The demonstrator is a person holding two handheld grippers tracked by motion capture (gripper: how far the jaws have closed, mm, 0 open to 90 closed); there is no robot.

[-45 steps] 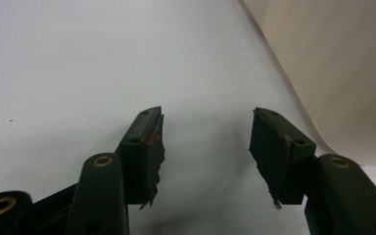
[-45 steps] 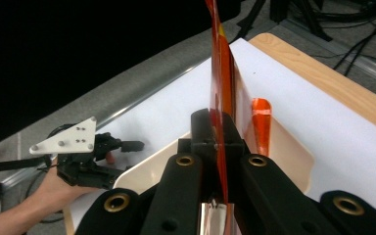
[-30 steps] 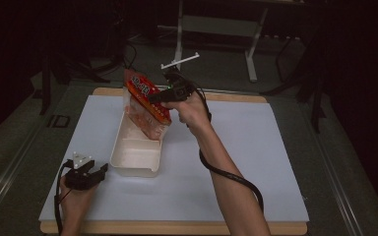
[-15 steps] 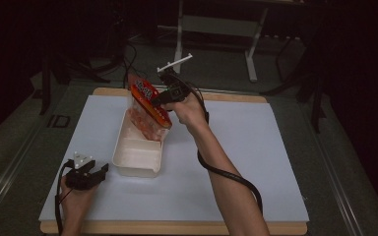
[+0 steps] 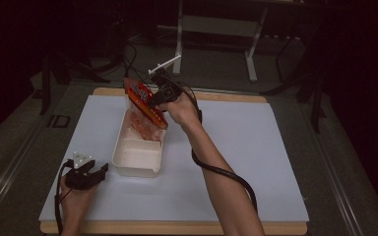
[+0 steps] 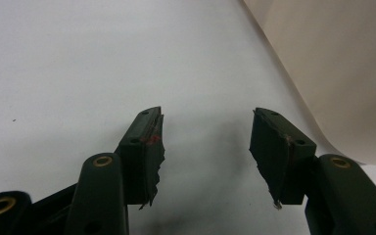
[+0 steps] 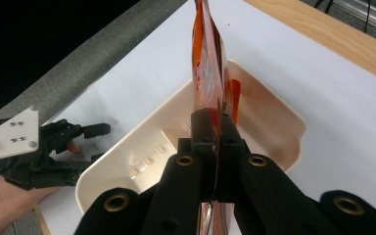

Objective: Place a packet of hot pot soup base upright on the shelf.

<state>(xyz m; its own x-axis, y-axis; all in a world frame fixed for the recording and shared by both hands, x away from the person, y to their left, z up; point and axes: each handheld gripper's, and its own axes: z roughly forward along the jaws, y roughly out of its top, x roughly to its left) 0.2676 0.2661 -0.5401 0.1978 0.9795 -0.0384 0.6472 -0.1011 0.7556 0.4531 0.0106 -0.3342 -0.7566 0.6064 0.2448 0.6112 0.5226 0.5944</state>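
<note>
My right gripper (image 5: 153, 101) is shut on a red snack packet (image 5: 144, 102) and holds it tilted over the far end of a cream plastic tray (image 5: 137, 166). In the right gripper view the jaws pinch the packet (image 7: 208, 63) edge-on, directly above the tray (image 7: 284, 117). Reddish colour shows inside the tray under the packet. My left gripper (image 5: 97, 172) rests on the white mat just left of the tray's near corner and is open. In the left gripper view nothing lies between its fingers (image 6: 144, 147), and the tray wall (image 6: 333, 73) rises at the right.
A white mat (image 5: 256, 147) covers a wooden tabletop (image 5: 226, 96). A black cable (image 5: 221, 172) trails from the right gripper along the forearm. Metal stand legs (image 5: 179, 34) rise on the dark floor behind the table. From the right gripper view the left gripper (image 7: 95, 143) lies beyond the tray.
My right gripper has sunk a little with the packet, toward the tray's far end. The left gripper has stayed where it was.
</note>
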